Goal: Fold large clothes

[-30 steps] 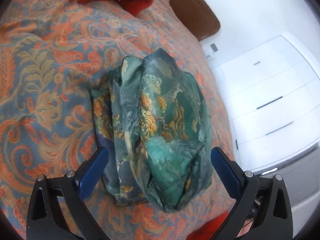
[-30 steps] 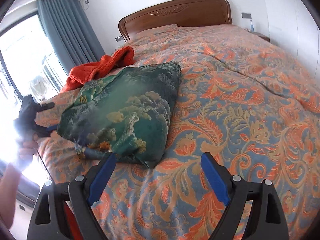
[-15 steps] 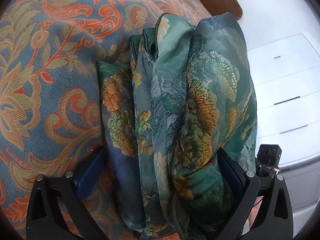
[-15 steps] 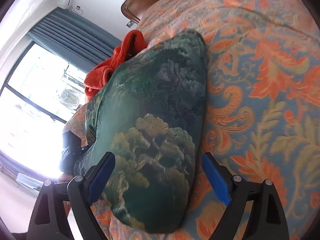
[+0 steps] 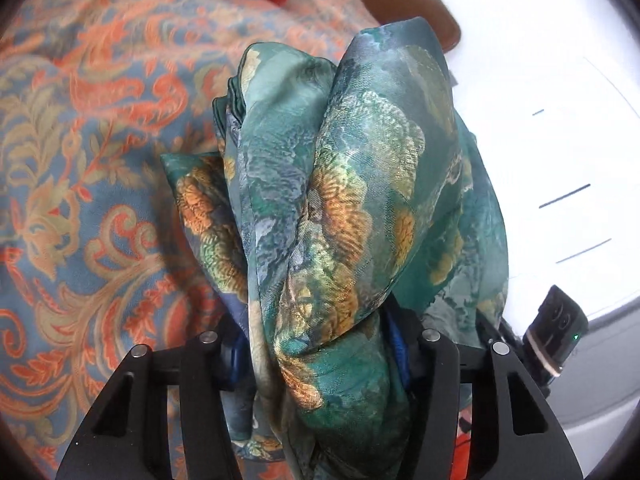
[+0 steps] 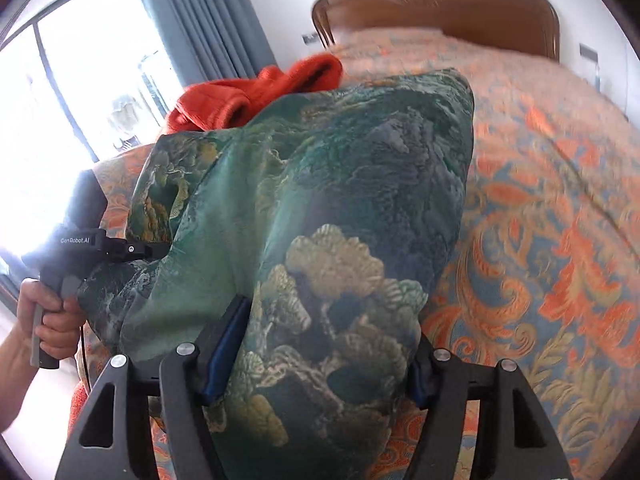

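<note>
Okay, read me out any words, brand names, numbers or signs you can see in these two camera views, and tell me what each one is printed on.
"GenRobot.AI": white lettering on the black body of the left gripper, seen in the right wrist view.
Nothing else is legible: the green patterned garment, the bedspread and the white drawers show no text.

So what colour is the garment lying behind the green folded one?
Orange-red garment, plain, no print; clearest in the right wrist view.
</note>
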`<state>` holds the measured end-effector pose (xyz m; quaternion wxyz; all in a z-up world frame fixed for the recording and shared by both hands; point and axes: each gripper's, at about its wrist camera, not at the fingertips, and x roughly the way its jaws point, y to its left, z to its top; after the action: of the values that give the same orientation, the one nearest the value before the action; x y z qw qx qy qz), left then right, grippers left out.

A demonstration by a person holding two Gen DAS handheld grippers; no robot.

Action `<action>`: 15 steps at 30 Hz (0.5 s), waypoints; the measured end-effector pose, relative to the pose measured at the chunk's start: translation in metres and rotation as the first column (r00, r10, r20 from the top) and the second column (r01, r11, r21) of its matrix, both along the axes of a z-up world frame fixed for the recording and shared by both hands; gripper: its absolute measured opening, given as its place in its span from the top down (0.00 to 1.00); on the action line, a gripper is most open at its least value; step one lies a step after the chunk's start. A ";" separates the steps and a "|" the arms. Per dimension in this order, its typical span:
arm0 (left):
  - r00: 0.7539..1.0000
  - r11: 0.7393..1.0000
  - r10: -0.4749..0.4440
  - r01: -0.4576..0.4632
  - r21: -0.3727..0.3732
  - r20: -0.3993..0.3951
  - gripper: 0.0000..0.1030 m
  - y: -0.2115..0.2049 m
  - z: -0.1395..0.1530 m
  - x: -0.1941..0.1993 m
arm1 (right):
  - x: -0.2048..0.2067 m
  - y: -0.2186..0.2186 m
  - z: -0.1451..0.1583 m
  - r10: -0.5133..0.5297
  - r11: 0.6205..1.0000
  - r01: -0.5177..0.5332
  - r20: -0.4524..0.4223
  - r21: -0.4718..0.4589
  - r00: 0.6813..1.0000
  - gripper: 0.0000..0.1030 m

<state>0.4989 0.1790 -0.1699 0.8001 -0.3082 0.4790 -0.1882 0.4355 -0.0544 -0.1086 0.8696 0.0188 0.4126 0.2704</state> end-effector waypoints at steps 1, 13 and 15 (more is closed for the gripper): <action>1.000 1.000 0.003 -0.003 -0.004 0.016 0.46 -0.002 0.007 0.003 | -0.001 0.000 0.007 0.001 1.000 -0.002 0.026 0.009 1.000 0.35; 0.996 1.000 0.004 -0.007 0.028 0.090 0.46 -0.032 0.024 0.057 | 0.013 -0.008 0.004 -0.026 0.995 0.020 0.070 0.094 0.997 0.35; 0.995 0.999 0.006 -0.010 0.042 0.100 0.46 -0.039 0.026 0.068 | 0.024 -0.019 0.001 -0.033 0.994 0.026 0.056 0.109 0.998 0.35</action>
<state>0.5672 0.1401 -0.1441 0.8301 -0.2832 0.4413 -0.1899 0.4595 -0.0733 -0.1074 0.8829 0.0642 0.3716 0.2799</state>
